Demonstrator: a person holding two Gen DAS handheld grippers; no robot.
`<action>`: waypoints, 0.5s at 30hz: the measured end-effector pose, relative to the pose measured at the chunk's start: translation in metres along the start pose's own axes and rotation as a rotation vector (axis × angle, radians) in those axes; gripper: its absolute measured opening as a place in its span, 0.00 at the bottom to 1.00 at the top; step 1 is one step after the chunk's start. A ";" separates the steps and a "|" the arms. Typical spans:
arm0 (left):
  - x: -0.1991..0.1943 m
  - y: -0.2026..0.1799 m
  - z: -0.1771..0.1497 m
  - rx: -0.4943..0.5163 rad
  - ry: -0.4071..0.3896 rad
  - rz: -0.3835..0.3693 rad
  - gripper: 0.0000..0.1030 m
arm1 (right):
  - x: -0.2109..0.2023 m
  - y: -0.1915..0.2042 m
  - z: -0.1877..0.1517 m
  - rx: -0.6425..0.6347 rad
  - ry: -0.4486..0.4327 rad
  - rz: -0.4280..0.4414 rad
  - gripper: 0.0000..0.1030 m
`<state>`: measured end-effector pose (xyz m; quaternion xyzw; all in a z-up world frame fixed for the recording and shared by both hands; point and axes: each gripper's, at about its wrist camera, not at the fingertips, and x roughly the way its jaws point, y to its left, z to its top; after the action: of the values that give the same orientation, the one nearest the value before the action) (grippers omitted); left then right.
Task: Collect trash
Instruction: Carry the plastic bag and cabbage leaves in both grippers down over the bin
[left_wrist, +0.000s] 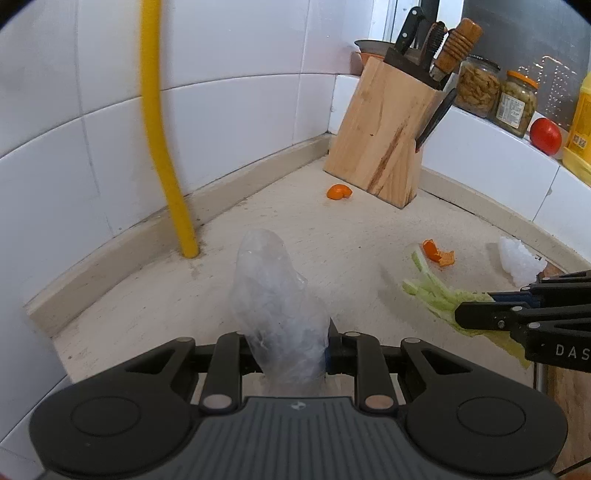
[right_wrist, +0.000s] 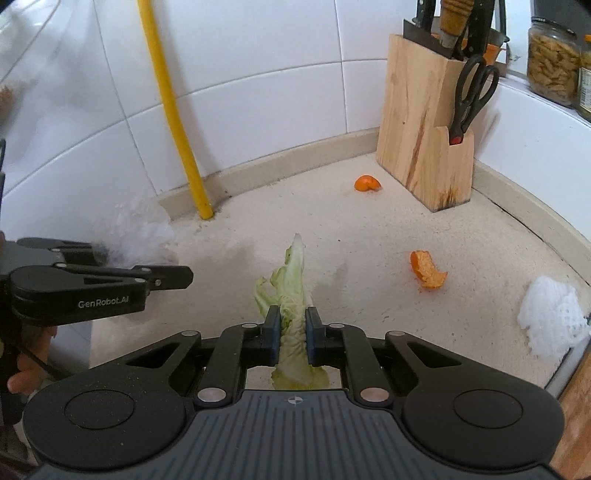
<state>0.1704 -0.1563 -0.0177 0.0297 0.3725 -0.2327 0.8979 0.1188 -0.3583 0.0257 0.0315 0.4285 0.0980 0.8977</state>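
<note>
Trash lies scattered on the counter (right_wrist: 369, 236). The knife block (left_wrist: 380, 133) stands at one o'clock in both views. Only the right view shows the scissors (right_wrist: 472, 92) in its slot; only the left shows a tomato (left_wrist: 546, 135) on the ledge. The left gripper (left_wrist: 284, 343) pinches a clear plastic bag (left_wrist: 273, 295), lifted off the counter. The right gripper (right_wrist: 291, 328) pinches a cabbage leaf (right_wrist: 291, 273). White foam netting (right_wrist: 550, 317) lies at three o'clock, with two orange peels (right_wrist: 426, 269) between it and the block.

Both wrist views angle down, close, sharing the counter (left_wrist: 351, 229) corner
</note>
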 end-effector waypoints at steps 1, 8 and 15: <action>-0.002 0.001 -0.001 0.001 -0.002 0.004 0.18 | -0.001 0.003 0.000 -0.001 -0.004 0.000 0.17; -0.022 0.012 -0.009 -0.006 -0.017 0.030 0.18 | -0.003 0.029 0.001 -0.017 -0.018 0.028 0.17; -0.049 0.035 -0.023 -0.044 -0.033 0.084 0.18 | 0.002 0.069 0.005 -0.060 -0.020 0.102 0.17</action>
<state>0.1408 -0.1002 -0.0055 0.0215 0.3611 -0.1872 0.9133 0.1136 -0.2898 0.0377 0.0274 0.4141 0.1561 0.8963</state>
